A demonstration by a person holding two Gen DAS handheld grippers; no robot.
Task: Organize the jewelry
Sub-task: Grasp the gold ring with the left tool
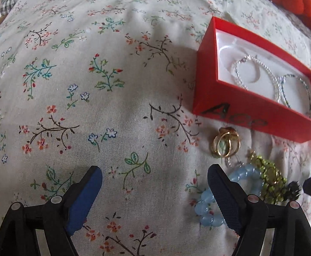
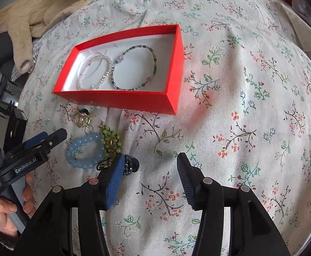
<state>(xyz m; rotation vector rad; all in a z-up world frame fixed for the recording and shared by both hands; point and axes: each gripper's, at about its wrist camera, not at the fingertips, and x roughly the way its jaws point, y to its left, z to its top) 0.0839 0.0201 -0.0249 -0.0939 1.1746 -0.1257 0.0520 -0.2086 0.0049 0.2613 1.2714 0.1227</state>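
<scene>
A red box (image 2: 121,100) (image 1: 236,115) with a white lining lies on the floral cloth. Inside lie a pearl bracelet (image 2: 95,72) (image 1: 255,72) and a green beaded bracelet (image 2: 134,68) (image 1: 296,91). Loose on the cloth in front of it are gold rings (image 1: 226,144) (image 2: 82,119), a light blue bead bracelet (image 1: 211,202) (image 2: 82,149), a green bead piece (image 1: 270,179) (image 2: 110,140) and a dark piece (image 2: 129,164). My left gripper (image 1: 155,183) is open, just left of the blue bracelet. My right gripper (image 2: 149,166) is open and empty, right of the loose pieces.
A beige garment (image 2: 38,12) lies at the far left of the bed. An orange plush (image 1: 298,0) sits behind the box. The floral cloth (image 2: 251,106) stretches right of the box. The left gripper also shows in the right wrist view (image 2: 48,140).
</scene>
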